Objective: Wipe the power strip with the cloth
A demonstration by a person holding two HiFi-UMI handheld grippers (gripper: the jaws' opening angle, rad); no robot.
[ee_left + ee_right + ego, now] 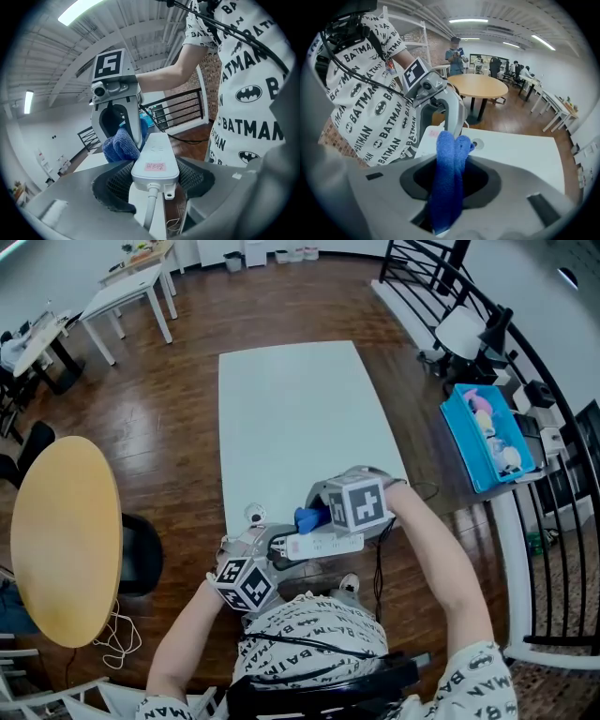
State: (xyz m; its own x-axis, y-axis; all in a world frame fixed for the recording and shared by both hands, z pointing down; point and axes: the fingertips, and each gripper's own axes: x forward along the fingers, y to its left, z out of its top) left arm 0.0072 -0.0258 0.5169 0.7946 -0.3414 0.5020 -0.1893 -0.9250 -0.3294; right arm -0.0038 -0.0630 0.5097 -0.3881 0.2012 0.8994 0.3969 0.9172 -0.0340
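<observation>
A white power strip (323, 545) hangs over the near edge of the white table (291, 409). My left gripper (272, 545) is shut on its cable end; in the left gripper view the strip (154, 159) sits between both jaws with a pink label facing up. My right gripper (314, 517) is shut on a folded blue cloth (307, 518). The cloth (449, 178) stands up between the jaws in the right gripper view. The cloth (119, 145) rests against the strip's left side, just beyond the left jaws. The strip's far end is hidden behind the right gripper (115, 117).
A small round white object (255, 514) lies on the table by the left gripper. The strip's black cable (379, 568) drops off the table edge. A round wooden table (66, 540) stands at the left, and a blue bin (487, 442) and black railing (553, 521) at the right.
</observation>
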